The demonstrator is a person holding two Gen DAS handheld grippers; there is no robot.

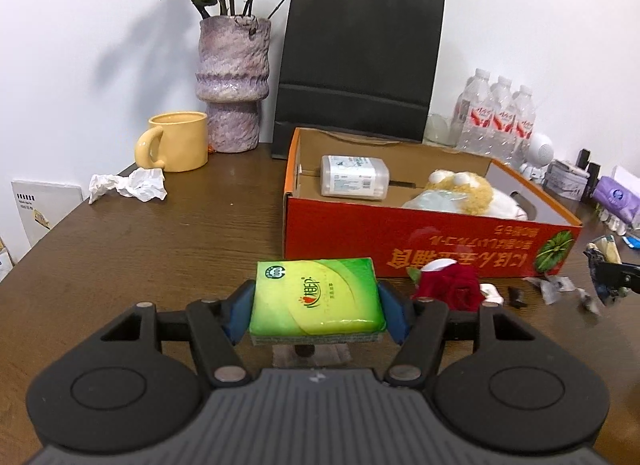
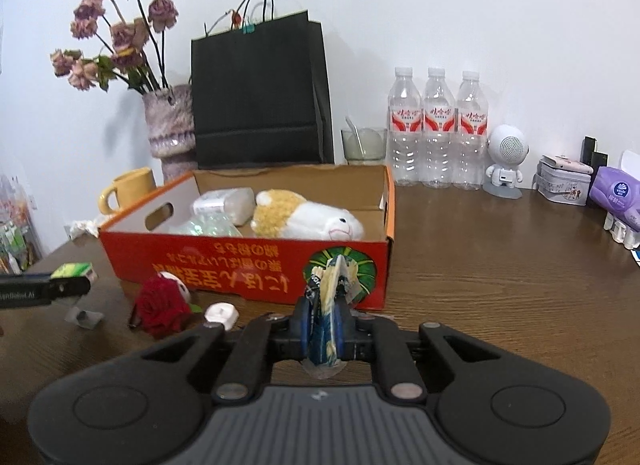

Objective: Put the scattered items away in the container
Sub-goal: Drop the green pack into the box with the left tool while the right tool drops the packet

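My left gripper [image 1: 316,305] is shut on a green tissue pack [image 1: 316,297] and holds it above the table, in front of the orange cardboard box [image 1: 400,249]. The box holds a white cotton-swab case [image 1: 354,176], a plush toy [image 1: 460,189] and a clear bag. My right gripper [image 2: 322,325] is shut on a blue and cream snack packet [image 2: 326,305], just before the box's front wall [image 2: 248,269]. A red rose [image 2: 162,305] and a small white plastic piece [image 2: 221,313] lie on the table by the box. The left gripper with the tissue pack [image 2: 74,271] shows at the left of the right wrist view.
A yellow mug [image 1: 176,141], a purple vase [image 1: 234,81] and crumpled paper [image 1: 130,185] stand at back left. A black paper bag [image 1: 356,65] is behind the box. Water bottles [image 2: 438,125], a white robot figure [image 2: 506,161], a tin [image 2: 564,181] and a purple tissue pack [image 2: 618,193] are at back right. Small wrappers [image 1: 554,287] lie right of the rose.
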